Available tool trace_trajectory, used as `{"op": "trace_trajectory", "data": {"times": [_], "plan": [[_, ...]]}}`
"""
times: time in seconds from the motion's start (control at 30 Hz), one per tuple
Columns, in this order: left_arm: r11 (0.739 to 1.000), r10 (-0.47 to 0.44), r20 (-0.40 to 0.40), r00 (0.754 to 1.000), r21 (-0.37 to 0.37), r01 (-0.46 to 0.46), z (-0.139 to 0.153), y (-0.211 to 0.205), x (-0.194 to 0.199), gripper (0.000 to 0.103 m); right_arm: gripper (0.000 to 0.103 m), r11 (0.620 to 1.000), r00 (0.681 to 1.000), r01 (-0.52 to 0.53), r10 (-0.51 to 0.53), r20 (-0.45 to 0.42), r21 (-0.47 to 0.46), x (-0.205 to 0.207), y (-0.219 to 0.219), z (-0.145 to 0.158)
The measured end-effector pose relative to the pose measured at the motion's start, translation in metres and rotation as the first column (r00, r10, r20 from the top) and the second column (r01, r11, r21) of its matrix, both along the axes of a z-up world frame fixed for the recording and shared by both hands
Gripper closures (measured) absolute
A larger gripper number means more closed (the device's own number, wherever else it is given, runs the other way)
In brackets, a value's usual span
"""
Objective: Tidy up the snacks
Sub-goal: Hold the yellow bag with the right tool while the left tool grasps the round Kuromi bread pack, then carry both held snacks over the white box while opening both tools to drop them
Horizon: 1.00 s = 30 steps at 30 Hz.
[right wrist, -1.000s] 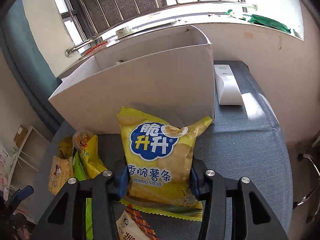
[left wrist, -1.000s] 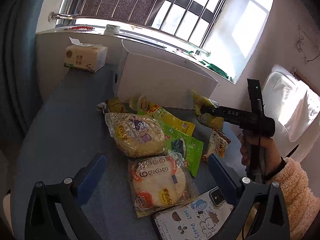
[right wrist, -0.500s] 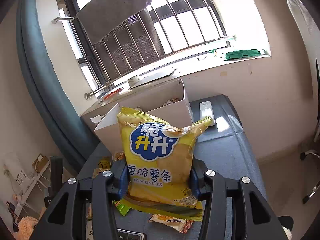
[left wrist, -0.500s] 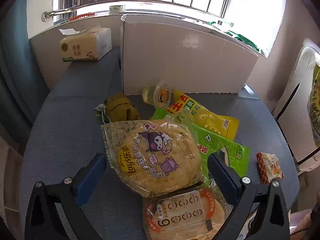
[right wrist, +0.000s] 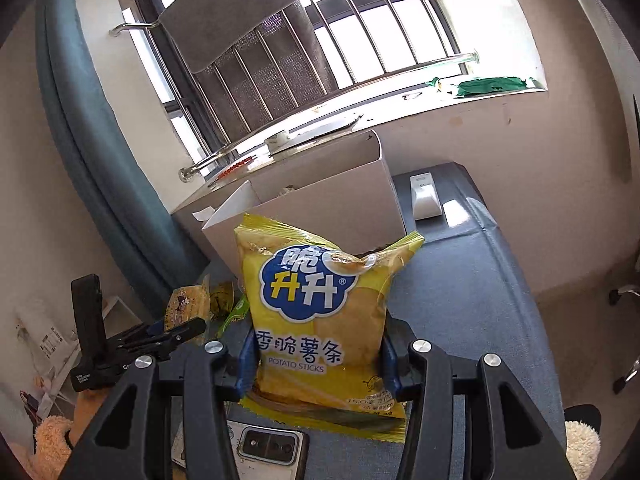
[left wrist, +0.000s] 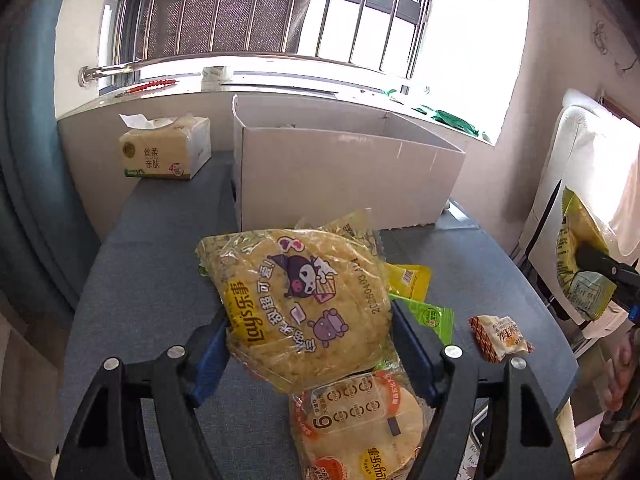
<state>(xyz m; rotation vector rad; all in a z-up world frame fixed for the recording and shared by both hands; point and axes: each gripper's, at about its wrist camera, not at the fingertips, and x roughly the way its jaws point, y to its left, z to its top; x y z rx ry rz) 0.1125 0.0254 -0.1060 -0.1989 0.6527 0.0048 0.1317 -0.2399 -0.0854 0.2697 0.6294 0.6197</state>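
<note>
The right claw [right wrist: 318, 354] was clenched on the lower part of a yellow potato-stick bag [right wrist: 320, 312], held up clear of the table [right wrist: 460, 312], short of the open white box [right wrist: 340, 204]. The left claw [left wrist: 310, 344] had just been closing around the round Lay's crisp pack [left wrist: 304, 300], its pads pressing the wrapper's sides. Both packets were puffy and slick, so I feared a squeeze might crush the crisps or let a bag slide out. The Lay's pack overlapped a second round pack [left wrist: 360, 428], which might get dragged along. Two claws making for one box could collide.
</note>
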Motion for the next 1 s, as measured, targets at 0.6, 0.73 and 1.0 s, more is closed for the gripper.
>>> {"op": "trace_trajectory", "data": {"times": [0.6,0.73,1.0], "plan": [[0.993,-0.069,0.126,0.990,-0.087,0.080,0.122,0.043,0.186,0.025,0.049,0.978,0.998,-0.058,0.062,0.014,-0.202,0.194,0.122,0.089],[0.996,-0.061,0.067,0.996,-0.066,0.066,0.105,0.043,0.216,0.024,0.049,0.969,0.998,-0.054,0.045,-0.041,-0.243,0.237,0.144,0.073],[0.998,-0.027,0.005,1.000,-0.056,0.028,0.086,0.065,0.215,0.000,0.000,0.953,0.994,-0.021,-0.011,-0.106,-0.302,0.262,0.148,0.053]]}}
